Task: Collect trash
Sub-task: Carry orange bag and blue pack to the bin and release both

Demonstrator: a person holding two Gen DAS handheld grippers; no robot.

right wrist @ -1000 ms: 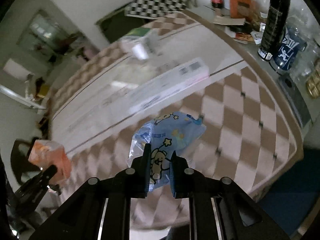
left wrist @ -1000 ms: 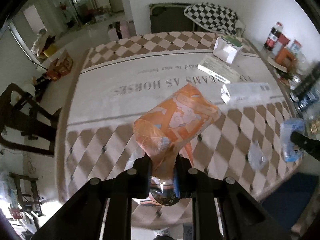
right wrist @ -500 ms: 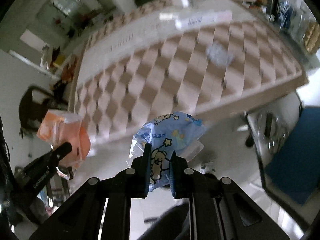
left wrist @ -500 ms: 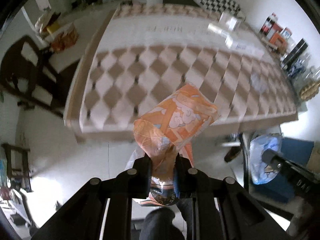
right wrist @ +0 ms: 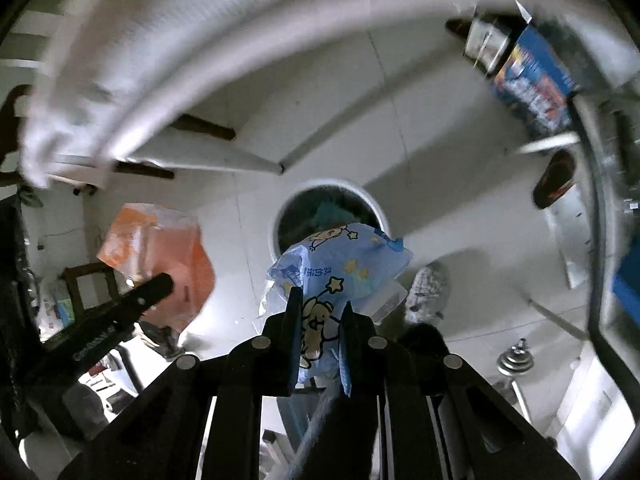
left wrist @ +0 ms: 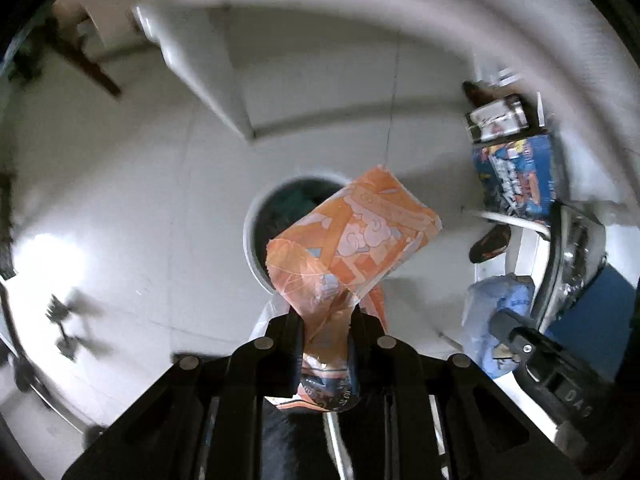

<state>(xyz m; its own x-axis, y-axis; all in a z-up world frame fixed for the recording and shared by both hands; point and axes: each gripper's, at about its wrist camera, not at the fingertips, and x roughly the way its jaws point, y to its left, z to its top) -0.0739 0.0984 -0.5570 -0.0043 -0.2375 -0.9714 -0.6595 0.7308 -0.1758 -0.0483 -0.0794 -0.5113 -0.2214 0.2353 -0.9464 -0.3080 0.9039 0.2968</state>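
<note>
Over a white tiled floor (left wrist: 168,208), above the round bin (right wrist: 280,216), left gripper (left wrist: 325,320) is clamped on an orange wrapper (left wrist: 352,240), right gripper (right wrist: 319,312) clamped on a blue cartoon-dog wrapper (right wrist: 340,268) with unreadable print, blue box (left wrist: 516,176) far right.

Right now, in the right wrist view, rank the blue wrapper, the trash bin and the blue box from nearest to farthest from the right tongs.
1. Blue wrapper: clamped in the right tongs.
2. Trash bin: on the floor just beyond the wrapper, center.
3. Blue box: far upper right, by the wall.
</note>
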